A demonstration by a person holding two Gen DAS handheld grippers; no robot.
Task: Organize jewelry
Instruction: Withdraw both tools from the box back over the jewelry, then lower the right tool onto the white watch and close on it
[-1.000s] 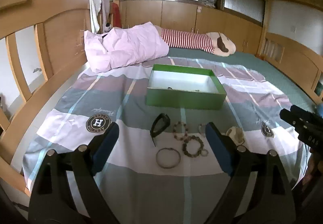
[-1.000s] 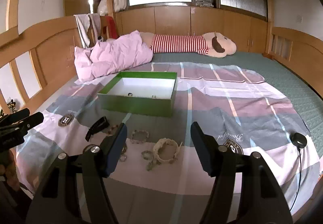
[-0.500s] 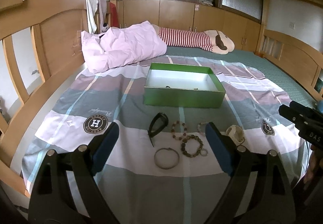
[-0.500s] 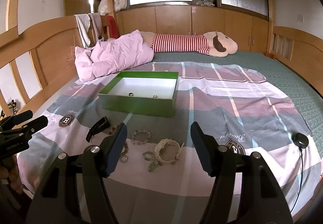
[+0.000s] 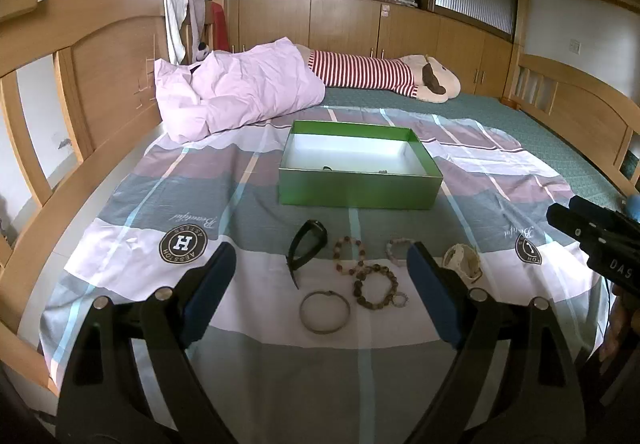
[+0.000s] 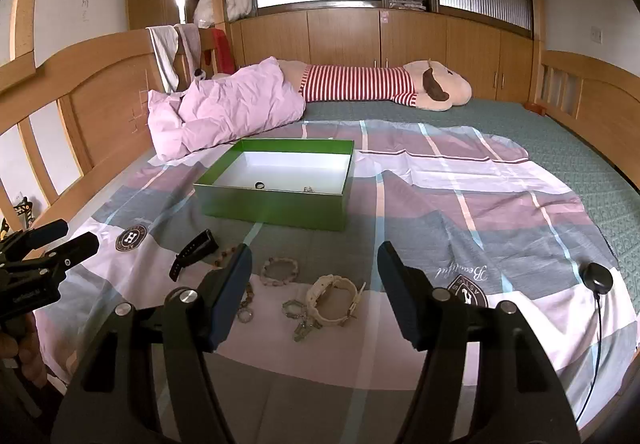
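A green box (image 5: pixel 360 189) with a white inside sits on the bed; it also shows in the right wrist view (image 6: pixel 276 203), with a ring (image 6: pixel 259 185) and a small piece inside. In front of it lie a black band (image 5: pixel 306 244), a metal bangle (image 5: pixel 325 311), beaded bracelets (image 5: pixel 376 286) and a white watch (image 6: pixel 332 298). My left gripper (image 5: pixel 320 284) is open and empty, above the jewelry. My right gripper (image 6: pixel 314 276) is open and empty, above the white watch.
A pink quilt (image 5: pixel 236 91) and a striped plush toy (image 5: pixel 384 77) lie at the back of the bed. Wooden bed rails (image 5: pixel 80 83) run along the left. A black puck with a cable (image 6: pixel 597 280) lies at the right on the blanket.
Both grippers have risen and drawn back slightly, so the jewelry and box sit a little higher in view. Both stay open.
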